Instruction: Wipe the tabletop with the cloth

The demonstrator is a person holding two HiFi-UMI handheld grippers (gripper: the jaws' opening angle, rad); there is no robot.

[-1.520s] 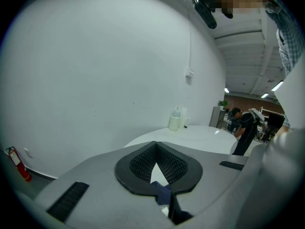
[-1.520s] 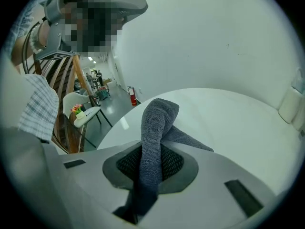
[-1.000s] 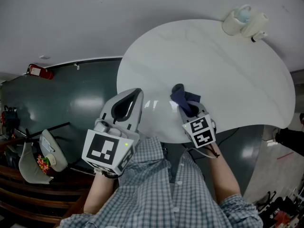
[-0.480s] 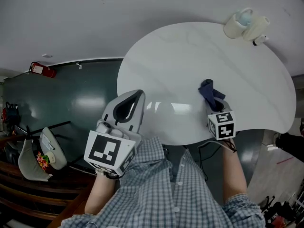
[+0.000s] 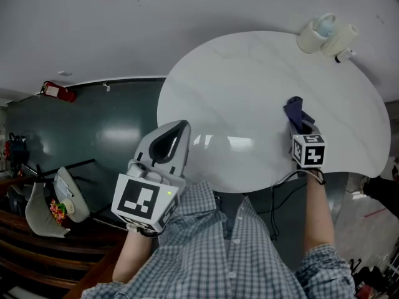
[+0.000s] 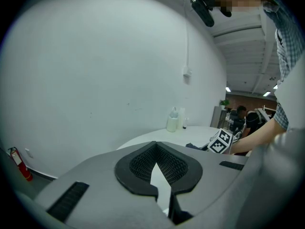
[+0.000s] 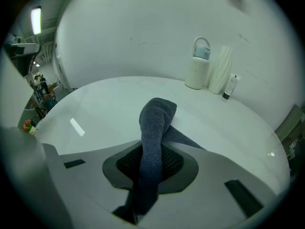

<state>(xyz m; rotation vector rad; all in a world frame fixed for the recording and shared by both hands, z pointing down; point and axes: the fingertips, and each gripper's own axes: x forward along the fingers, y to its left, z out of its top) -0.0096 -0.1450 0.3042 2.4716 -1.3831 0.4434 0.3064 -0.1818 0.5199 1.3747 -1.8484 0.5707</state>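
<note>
A person's right gripper (image 5: 300,128) clamps a dark blue cloth (image 5: 295,111) near the right side of a white round tabletop (image 5: 249,86). The cloth's long axis runs along the jaws and away from the person. Its folded end rises and points toward the far edge, where a white kettle (image 7: 198,66) and a small bottle (image 7: 230,86) stand. A loose tail lies on the tabletop to the right. The left gripper (image 5: 176,129), closed on nothing, hangs at the tabletop's near-left edge.

White table (image 5: 249,86) carries cloth (image 5: 297,112), jug (image 7: 199,68) and bottle (image 7: 231,86).
</note>
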